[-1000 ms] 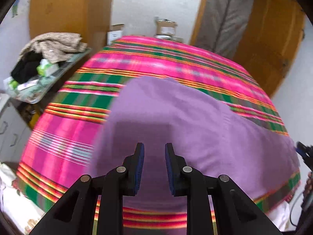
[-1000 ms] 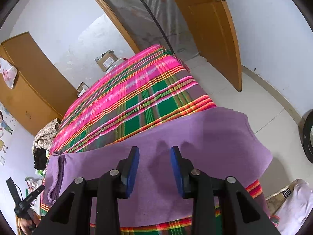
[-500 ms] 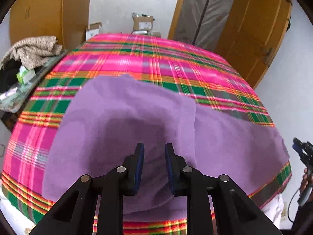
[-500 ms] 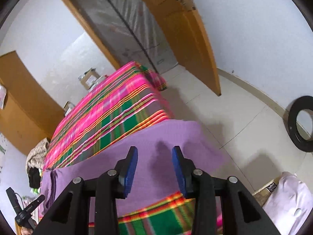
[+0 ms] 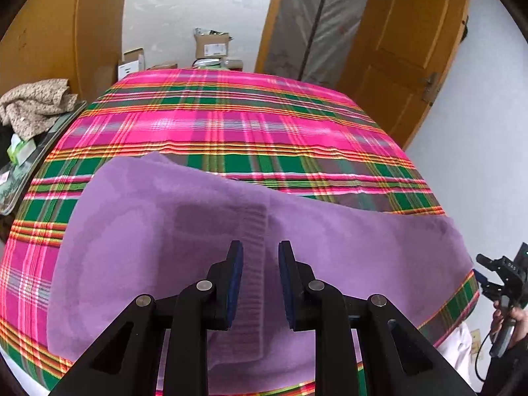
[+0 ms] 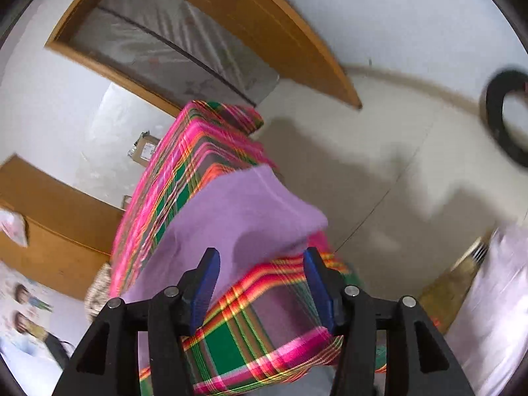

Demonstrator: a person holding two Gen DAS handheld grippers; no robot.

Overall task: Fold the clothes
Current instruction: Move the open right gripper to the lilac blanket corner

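Since a second ago: right gripper (image 6: 260,265) jaws just widened, now spread broad with nothing pinched, only the bed's near corner seen beyond the gap. View swung out past the bed's end, floor (image 6: 396,171) now filling the right half. Left gripper (image 5: 260,264) unchanged in gap: narrow, blue pads apart, gripping nothing, poised above a ribbed hem band of the purple garment (image 5: 165,231). More of the garment now visible from the left wrist, its far edge lower on the plaid.

Purple garment spread flat along the near edge of the bed, one end draped at the corner by the right gripper. Bed covered by a pink-and-green plaid sheet (image 5: 231,125). White walls, wooden door (image 5: 406,52) standing open, plastic-sheeted doorway (image 5: 310,23) behind.

Cardboard boxes (image 5: 211,44) past the far end of the bed. Heap of clothes (image 5: 36,102) on a stand at left. Black ring (image 6: 505,115) on the floor, blurred, perhaps a tyre. Pale cloth (image 6: 495,297) at lower right. A hand (image 5: 510,316) at the right margin holding the other device.
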